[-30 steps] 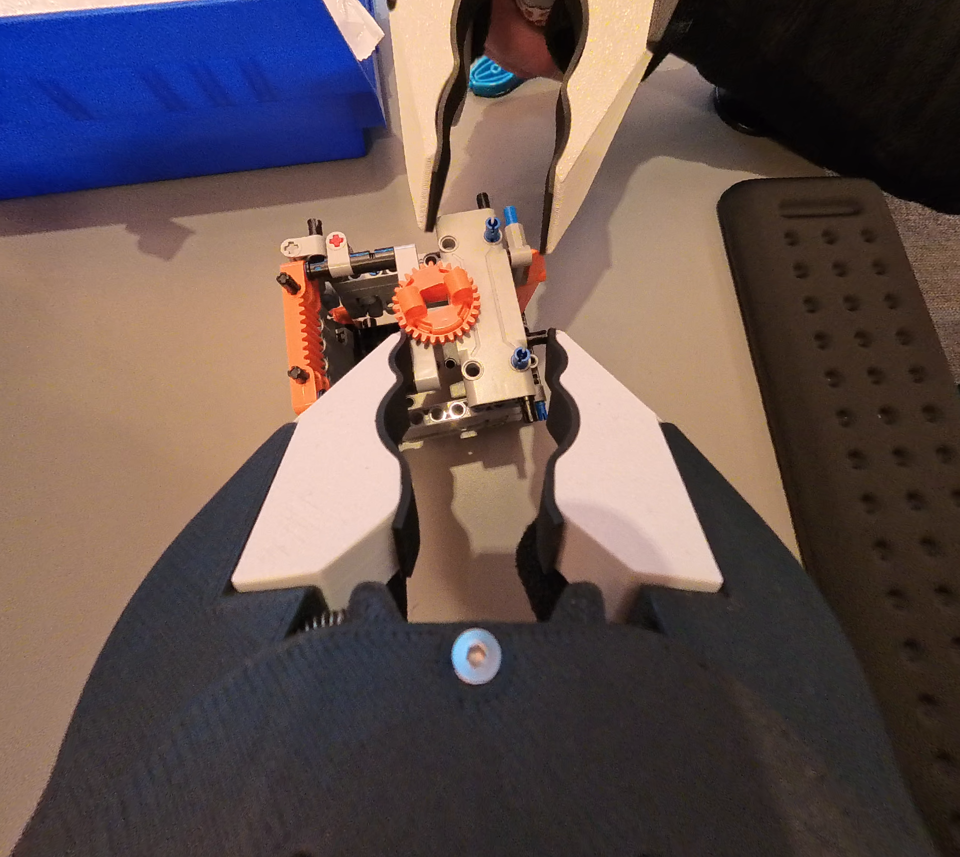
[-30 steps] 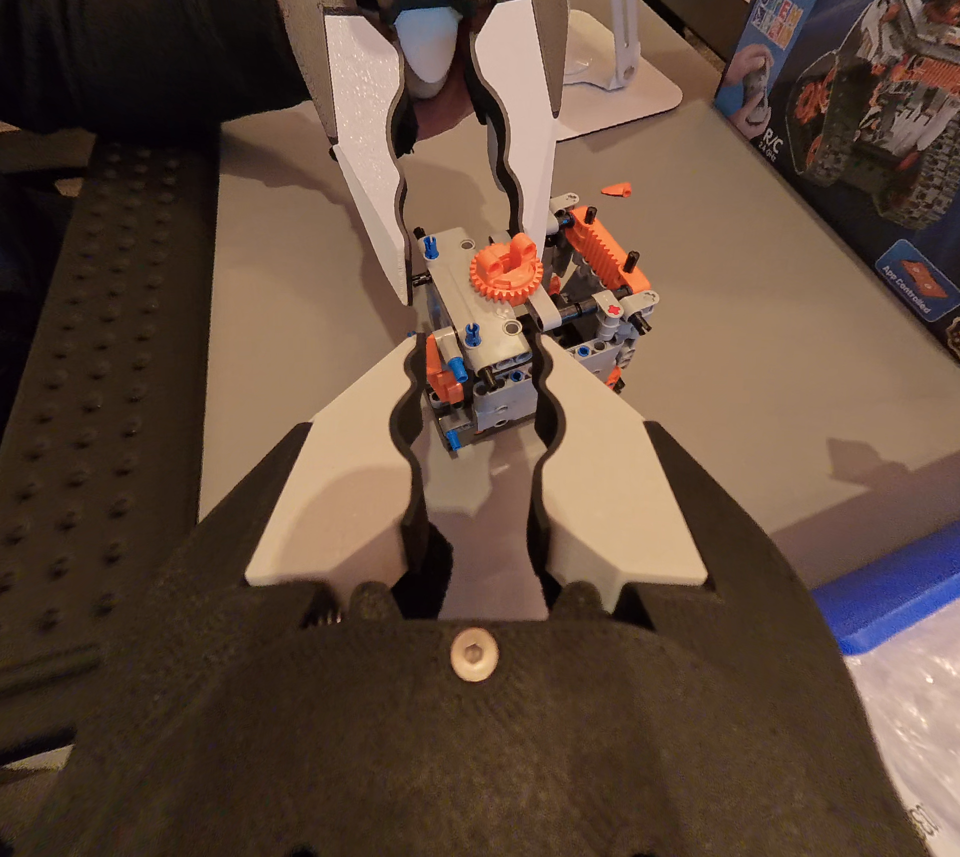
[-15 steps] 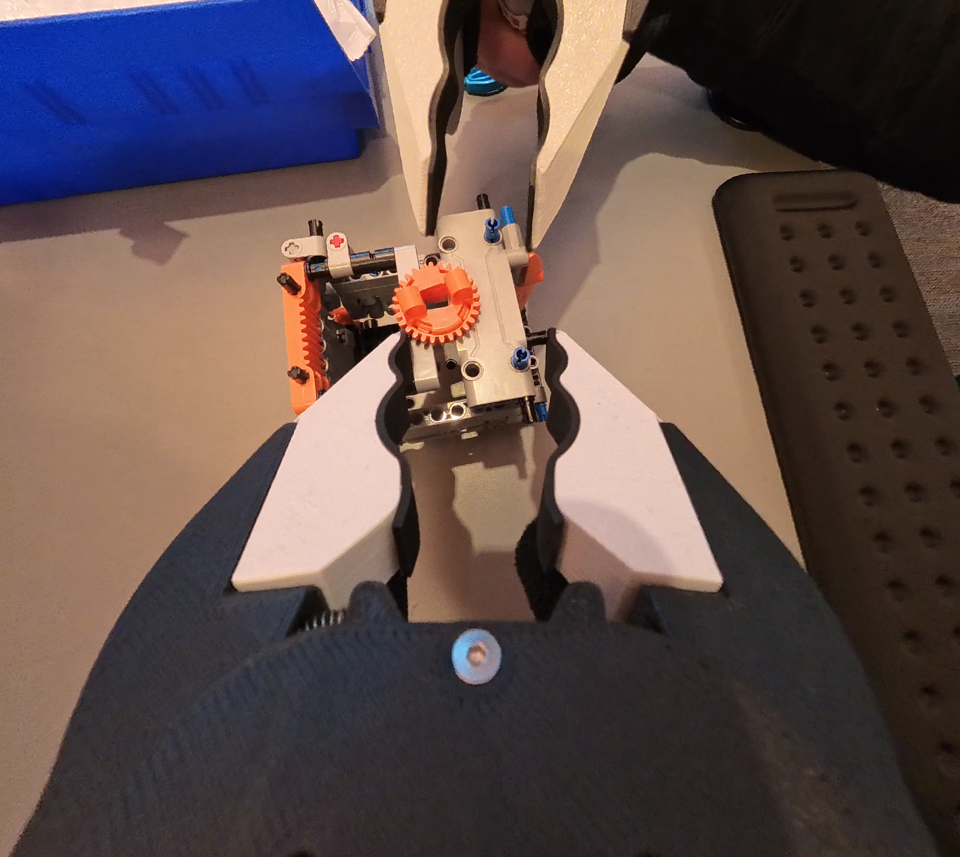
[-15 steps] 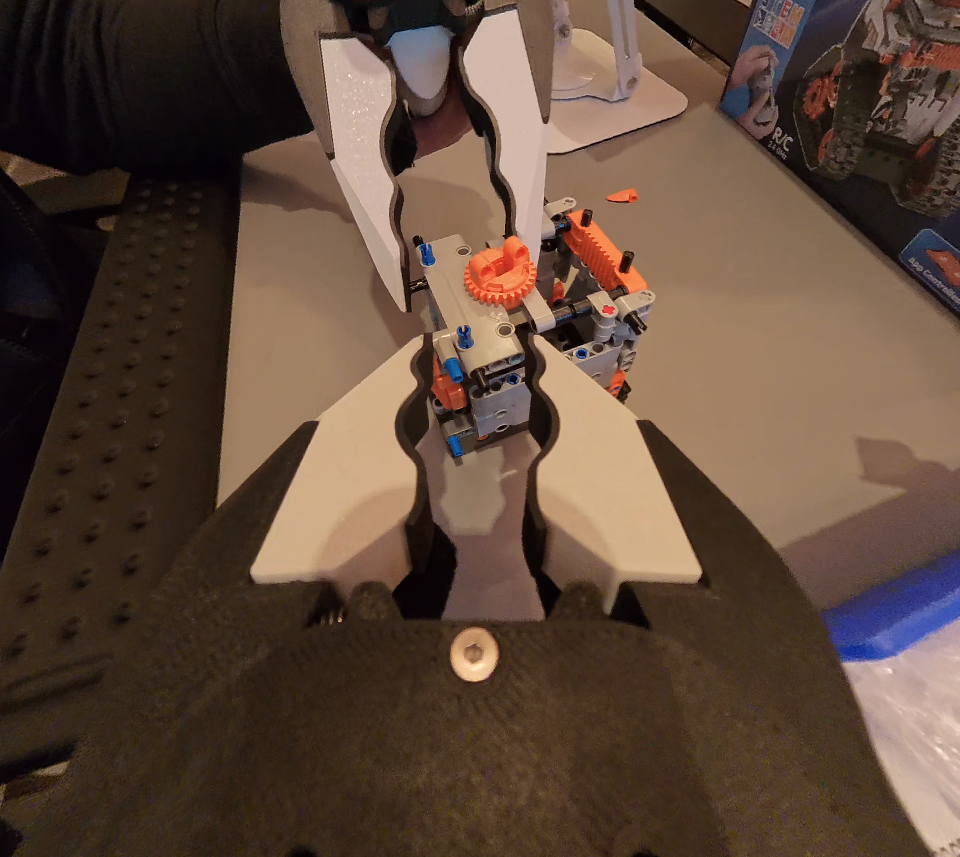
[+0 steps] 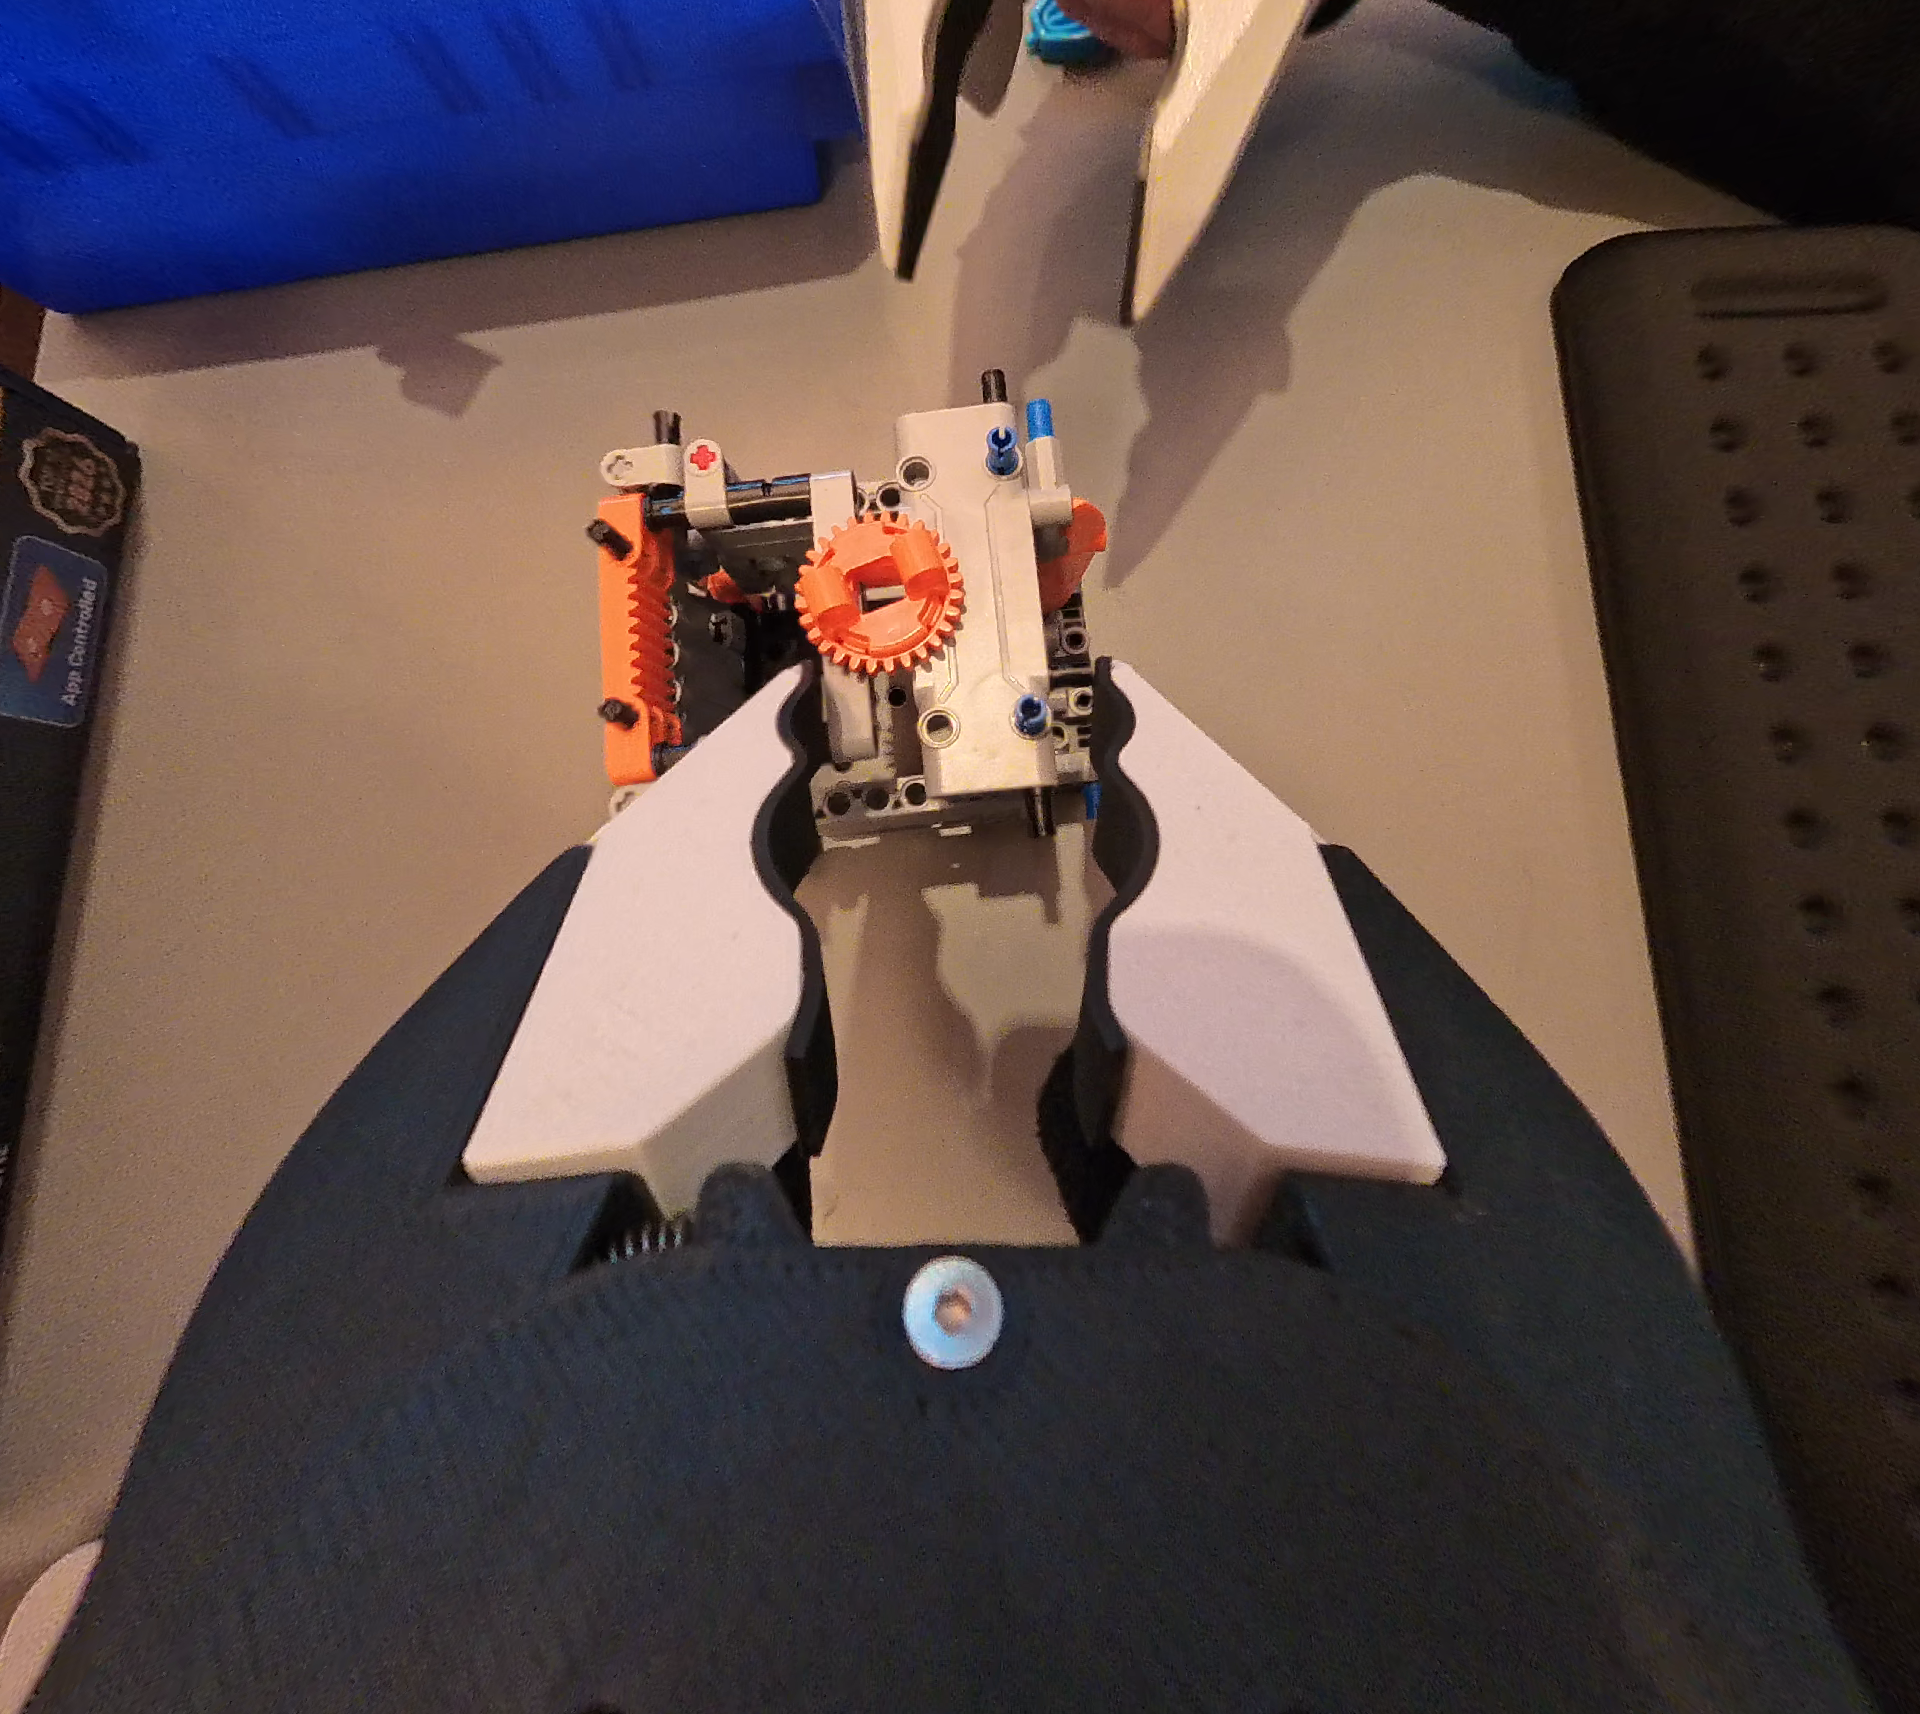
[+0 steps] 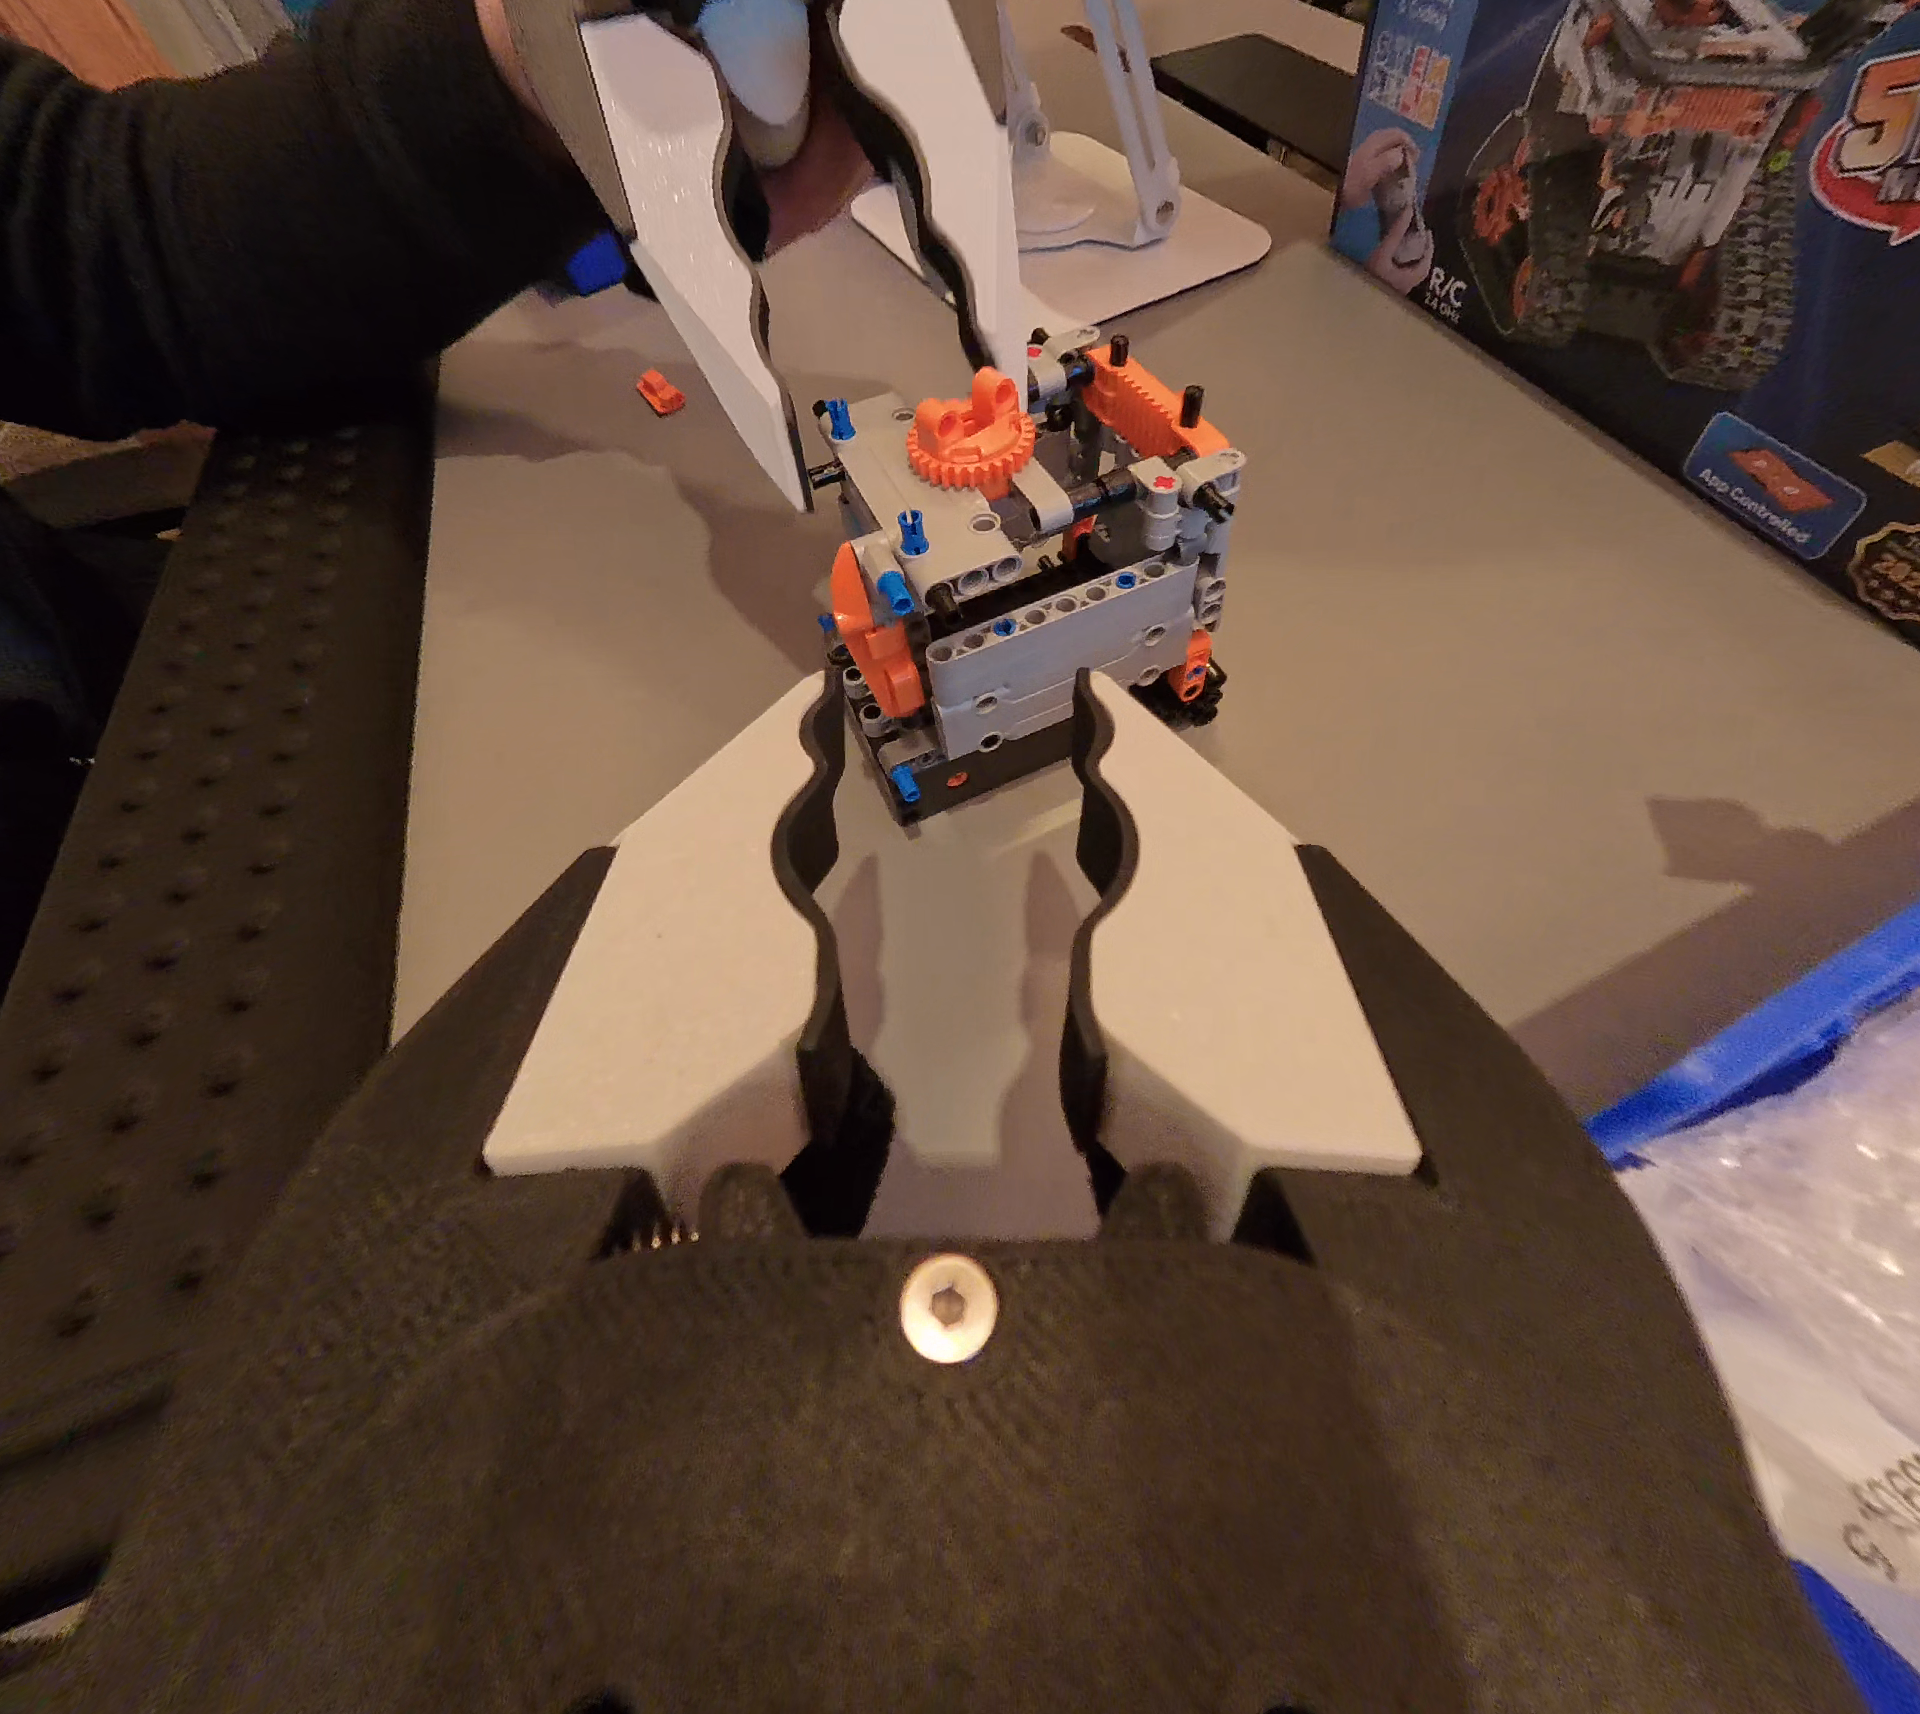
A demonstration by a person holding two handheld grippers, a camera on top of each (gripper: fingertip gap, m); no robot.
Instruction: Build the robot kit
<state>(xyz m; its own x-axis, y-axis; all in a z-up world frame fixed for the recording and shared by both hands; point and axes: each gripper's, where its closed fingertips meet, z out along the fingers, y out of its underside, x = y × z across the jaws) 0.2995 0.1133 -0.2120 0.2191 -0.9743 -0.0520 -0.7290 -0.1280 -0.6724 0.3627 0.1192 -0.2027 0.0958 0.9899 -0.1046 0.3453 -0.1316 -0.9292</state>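
Here's the small grey, black and orange brick-built model (image 5: pixel 862 615) sitting upright on the plain grey worktop (image 5: pixel 312 625), an orange toothed gear (image 5: pixel 881 594) flat on its top and an orange toothed rack (image 5: pixel 639 636) along one side. The left gripper (image 5: pixel 951 698), white fingers in a dark blue body, reaches in low, its jaws parted wide with a tip on either side of the model's near end; whether the pads actually press the bricks I cannot tell, though the right wrist view (image 6: pixel 894 428) shows its tips reaching down at the model's far side, one tip just outside the model's edge. A black sleeve (image 6: pixel 260 210) runs back from it beyond the model, forearm roughly level and angled down at the wrist. The right gripper (image 6: pixel 951 708) sits on the opposite side of the model, jaws apart and holding nothing, its tips short of the model's base; from the left wrist view (image 5: pixel 1023 282) it hangs above the worktop, clear of the bricks, pointing down. A blue plastic bin (image 5: pixel 416 85) with clear bags stands beyond the model, a perforated black mat (image 5: pixel 1766 729) beside it, a tiny orange loose piece (image 6: pixel 660 394) past it, and a printed blue toy box (image 6: pixel 1662 158) off to the side.
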